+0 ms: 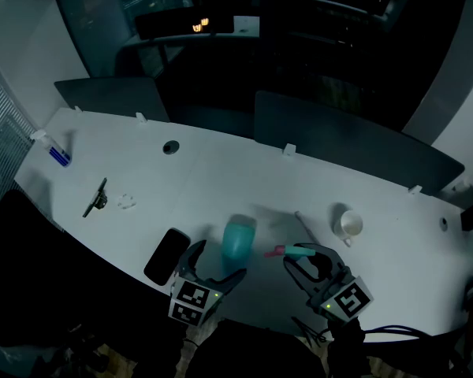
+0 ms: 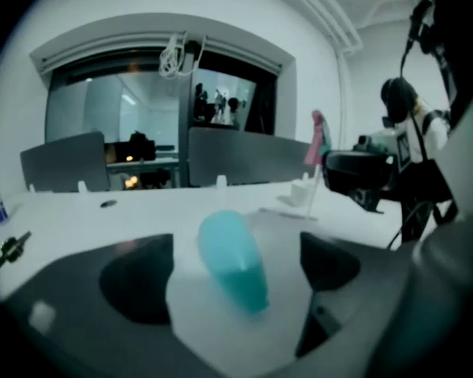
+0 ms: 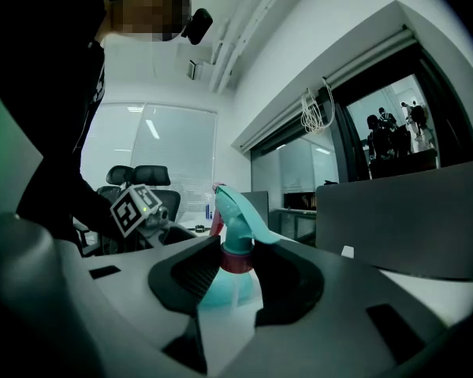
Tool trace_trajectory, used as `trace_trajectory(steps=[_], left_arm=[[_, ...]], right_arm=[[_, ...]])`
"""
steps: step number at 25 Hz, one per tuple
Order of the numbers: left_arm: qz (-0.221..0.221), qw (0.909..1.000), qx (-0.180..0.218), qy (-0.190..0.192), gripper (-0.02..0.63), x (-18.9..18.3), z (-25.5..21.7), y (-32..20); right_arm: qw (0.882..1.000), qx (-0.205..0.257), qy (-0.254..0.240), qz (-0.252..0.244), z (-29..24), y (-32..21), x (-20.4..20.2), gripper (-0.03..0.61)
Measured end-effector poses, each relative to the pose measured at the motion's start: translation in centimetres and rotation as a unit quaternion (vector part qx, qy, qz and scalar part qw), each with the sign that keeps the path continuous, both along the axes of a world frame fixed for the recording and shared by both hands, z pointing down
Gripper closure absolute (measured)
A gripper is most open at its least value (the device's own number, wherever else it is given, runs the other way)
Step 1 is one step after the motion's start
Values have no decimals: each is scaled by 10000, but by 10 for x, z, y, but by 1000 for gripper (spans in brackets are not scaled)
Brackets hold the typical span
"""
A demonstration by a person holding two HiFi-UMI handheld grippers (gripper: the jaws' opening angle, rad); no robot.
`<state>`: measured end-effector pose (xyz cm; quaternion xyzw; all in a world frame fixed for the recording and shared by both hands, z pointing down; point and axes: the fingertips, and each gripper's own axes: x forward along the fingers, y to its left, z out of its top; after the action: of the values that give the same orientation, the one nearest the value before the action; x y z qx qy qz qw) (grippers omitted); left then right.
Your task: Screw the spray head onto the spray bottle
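Note:
A teal spray bottle (image 1: 238, 239) with no head on it is on the white table (image 1: 221, 179) near the front edge. My left gripper (image 1: 219, 261) is just in front of it, jaws wide open. In the left gripper view the bottle (image 2: 232, 258) shows blurred and tilted in the gap between the jaws, with neither pad touching it. My right gripper (image 1: 306, 257) is shut on the spray head (image 1: 290, 251), to the right of the bottle. The right gripper view shows the teal trigger head (image 3: 238, 227), gripped at its pink collar, with the bottle (image 3: 219, 291) behind it.
A black phone (image 1: 166, 256) lies left of the left gripper. A white mug (image 1: 351, 225) stands to the right, with a thin stick (image 1: 303, 226) beside it. A black clip (image 1: 96, 198) and a small blue-labelled bottle (image 1: 55, 153) lie far left. Grey dividers (image 1: 355, 144) line the far edge.

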<state>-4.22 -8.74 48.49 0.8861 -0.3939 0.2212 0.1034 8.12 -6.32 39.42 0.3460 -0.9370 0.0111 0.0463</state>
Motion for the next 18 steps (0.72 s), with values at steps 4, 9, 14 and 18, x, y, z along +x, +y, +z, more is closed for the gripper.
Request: trace_trajectory(steps=[4, 9, 14, 18], left_arm=[[-821, 9966, 82, -31, 98, 10, 29, 9], [-1288, 9905, 70, -476, 98, 8, 46, 4], [-1473, 9878, -287, -413, 98, 8, 74, 6], [-1308, 9904, -320, -321, 120, 12, 79, 10]], right_arm=[[10000, -47, -31, 63, 0, 1, -2, 439], [9999, -52, -22, 90, 1, 2, -1, 439], [9999, -104, -15, 114, 3, 3, -3, 439], [9999, -134, 13, 100, 4, 4, -4, 439]])
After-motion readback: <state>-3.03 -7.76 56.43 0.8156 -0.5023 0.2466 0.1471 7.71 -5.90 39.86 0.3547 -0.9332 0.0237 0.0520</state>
